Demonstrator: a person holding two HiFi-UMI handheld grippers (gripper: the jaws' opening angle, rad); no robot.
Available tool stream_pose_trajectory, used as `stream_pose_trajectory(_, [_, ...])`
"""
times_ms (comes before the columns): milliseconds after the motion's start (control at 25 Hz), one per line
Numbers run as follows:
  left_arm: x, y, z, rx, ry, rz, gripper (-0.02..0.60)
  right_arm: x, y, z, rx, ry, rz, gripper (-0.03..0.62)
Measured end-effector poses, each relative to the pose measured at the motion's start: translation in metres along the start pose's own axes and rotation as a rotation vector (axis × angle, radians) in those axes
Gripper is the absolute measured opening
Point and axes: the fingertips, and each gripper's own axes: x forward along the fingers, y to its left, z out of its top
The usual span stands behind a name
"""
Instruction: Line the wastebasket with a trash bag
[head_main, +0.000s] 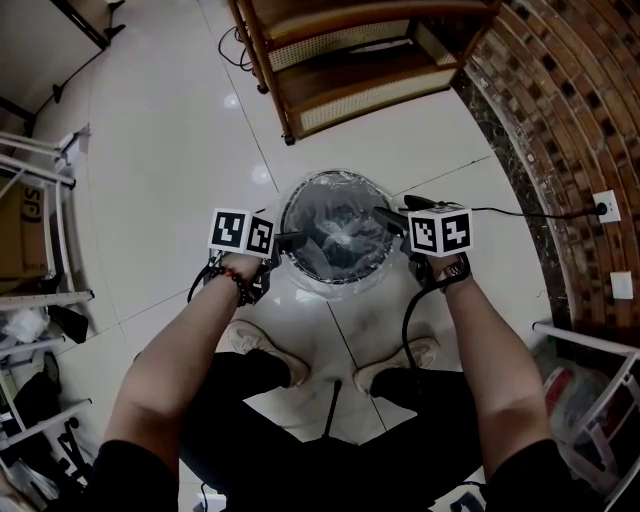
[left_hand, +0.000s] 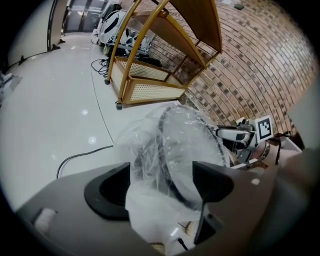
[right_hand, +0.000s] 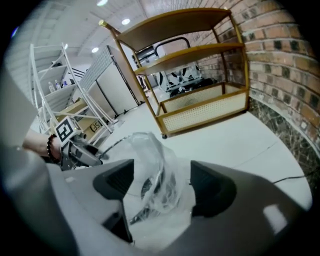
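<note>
The round wire wastebasket (head_main: 335, 178) stands on the white floor in front of my feet, with a clear trash bag (head_main: 340, 235) lying inside it and over its rim. My left gripper (head_main: 296, 240) is at the basket's left rim and my right gripper (head_main: 388, 217) at its right rim. In the left gripper view the jaws (left_hand: 161, 176) stand wide, with loose bag film (left_hand: 150, 150) bunched between them over the rim (left_hand: 216, 142). The right gripper's jaws (right_hand: 162, 181) also stand wide, with a fold of bag (right_hand: 152, 165) rising between them. Neither pair of pads presses the film.
A wooden shelf cart (head_main: 350, 60) stands just beyond the basket, beside a curved brick wall (head_main: 560, 120) with an outlet (head_main: 605, 207). Metal racks (head_main: 40, 250) line the left side. My shoes (head_main: 265, 352) are close to the basket. A cable (left_hand: 80, 155) lies on the floor.
</note>
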Motion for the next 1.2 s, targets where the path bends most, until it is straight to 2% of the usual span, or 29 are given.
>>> stream_pose_trajectory(320, [-0.02,0.004,0.012,0.019,-0.063,0.027,0.376,-0.02,0.003,0.029,-0.024,-0.1,-0.013,0.353])
stream_pose_trajectory(640, [-0.085,-0.006,0.027,0.072,-0.228,0.068,0.376,-0.076,0.036,0.05,-0.034,-0.201,-0.03,0.349])
stream_pose_trajectory(760, [-0.114,-0.023,0.036,0.128,-0.298,0.078,0.376,-0.097,0.058,0.059,-0.055,-0.237,-0.036,0.309])
stream_pose_trajectory(920, [-0.145,-0.061,0.04,0.238,-0.389,0.07,0.366,-0.122,0.092,0.067,-0.086,-0.285,-0.055,0.224])
stream_pose_trajectory(960, [-0.15,-0.072,0.039,0.276,-0.413,0.065,0.346,-0.128,0.101,0.068,-0.099,-0.296,-0.064,0.195])
stream_pose_trajectory(1040, [-0.159,-0.096,0.035,0.361,-0.459,0.053,0.283,-0.137,0.117,0.066,-0.129,-0.316,-0.089,0.097])
stream_pose_trajectory(1120, [-0.165,-0.119,0.029,0.441,-0.492,0.035,0.187,-0.144,0.133,0.063,-0.151,-0.336,-0.108,0.02])
stream_pose_trajectory(1200, [-0.17,-0.138,0.024,0.503,-0.52,0.025,0.077,-0.148,0.148,0.058,-0.163,-0.349,-0.112,0.002])
